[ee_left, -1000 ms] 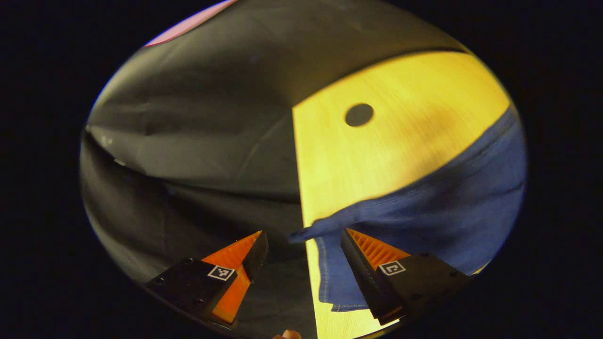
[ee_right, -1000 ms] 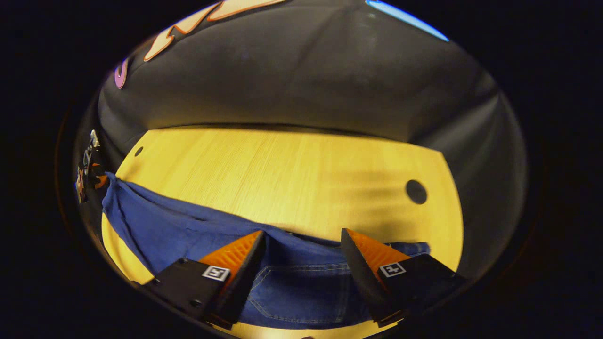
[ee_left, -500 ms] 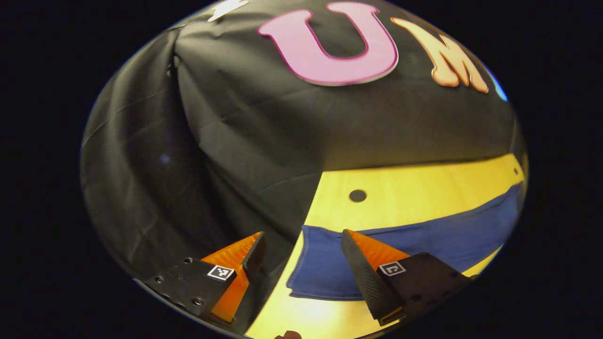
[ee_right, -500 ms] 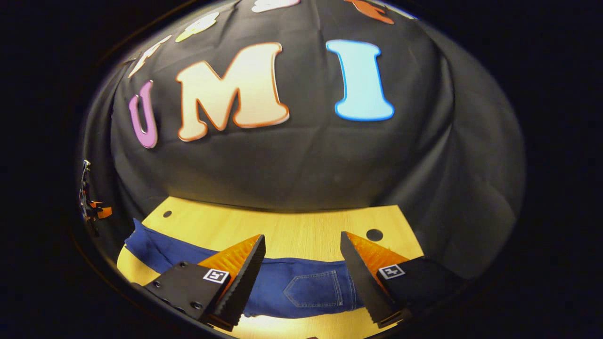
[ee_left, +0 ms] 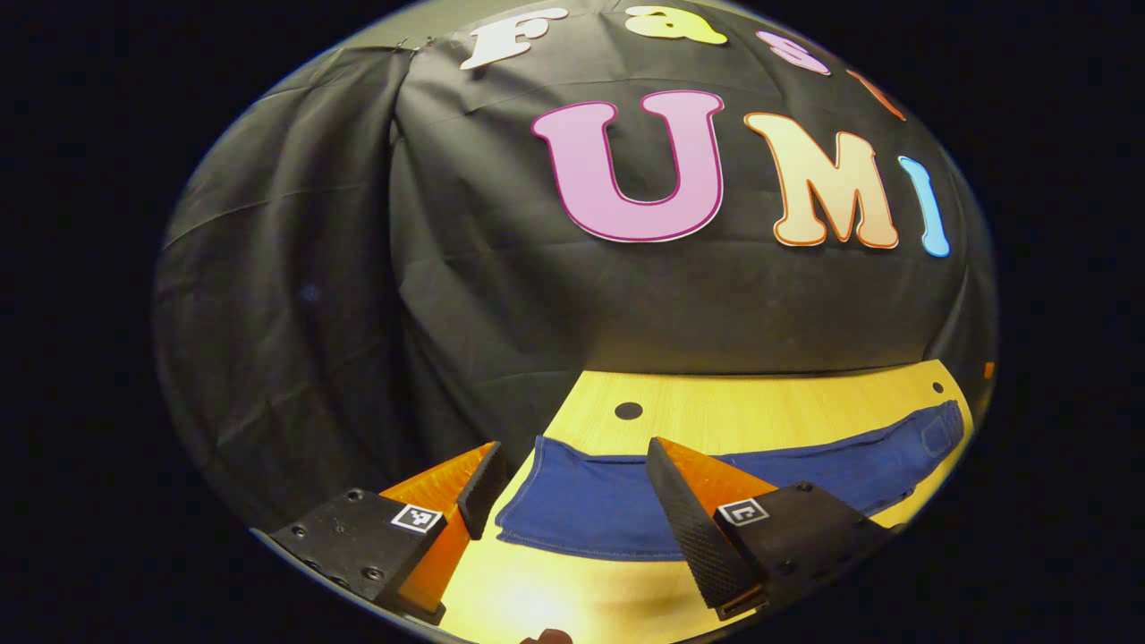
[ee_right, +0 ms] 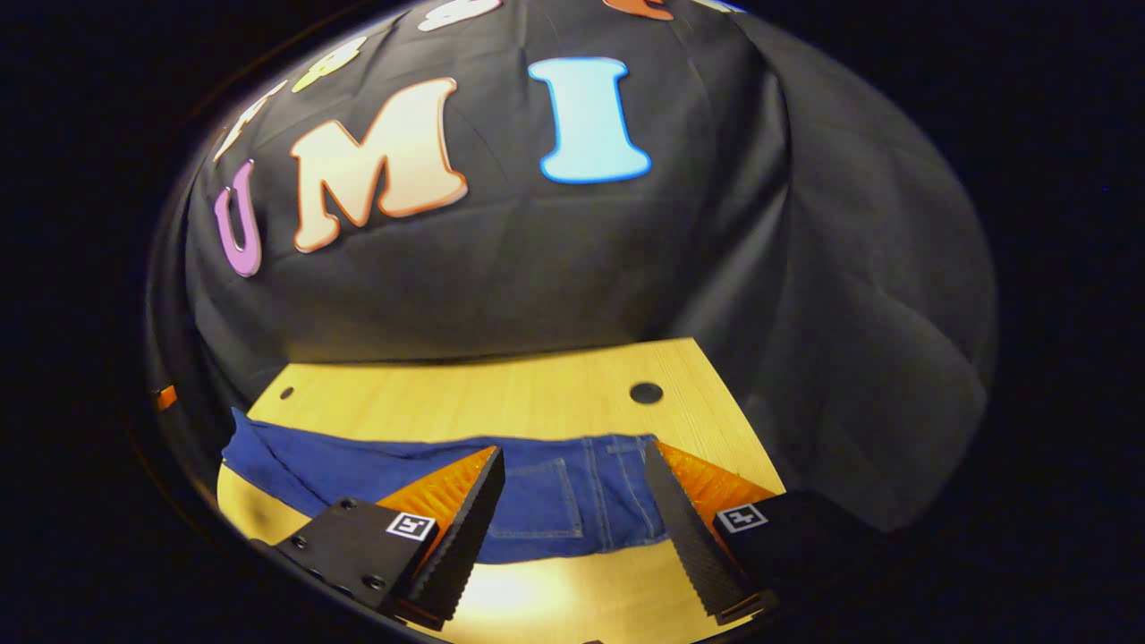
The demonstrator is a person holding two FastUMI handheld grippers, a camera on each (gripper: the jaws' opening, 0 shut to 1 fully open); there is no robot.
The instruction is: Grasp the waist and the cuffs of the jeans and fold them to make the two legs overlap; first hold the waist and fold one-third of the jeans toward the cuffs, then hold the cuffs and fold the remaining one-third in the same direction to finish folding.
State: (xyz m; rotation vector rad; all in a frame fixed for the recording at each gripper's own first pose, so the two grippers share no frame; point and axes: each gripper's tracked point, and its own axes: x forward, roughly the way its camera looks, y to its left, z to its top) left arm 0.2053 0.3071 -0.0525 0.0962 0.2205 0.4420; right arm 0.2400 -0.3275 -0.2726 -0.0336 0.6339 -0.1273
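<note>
The left gripper view shows the cuff end of the jeans [ee_left: 626,501] on the table [ee_left: 760,402]; the right gripper view shows the waist and back pocket [ee_right: 546,496]. The left gripper [ee_left: 572,492] and right gripper [ee_right: 572,492] are spread wide above the jeans, holding nothing.

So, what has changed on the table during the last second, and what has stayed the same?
Both hand-held grippers pulled up and back from the jeans: a second ago each hovered close over the denim, the left hand-held gripper by the cuffs, the right hand-held gripper near the waist. Now more of the wooden table shows around the jeans. Unchanged: both stay open and empty, and the jeans still lie flat, legs overlapped.
</note>
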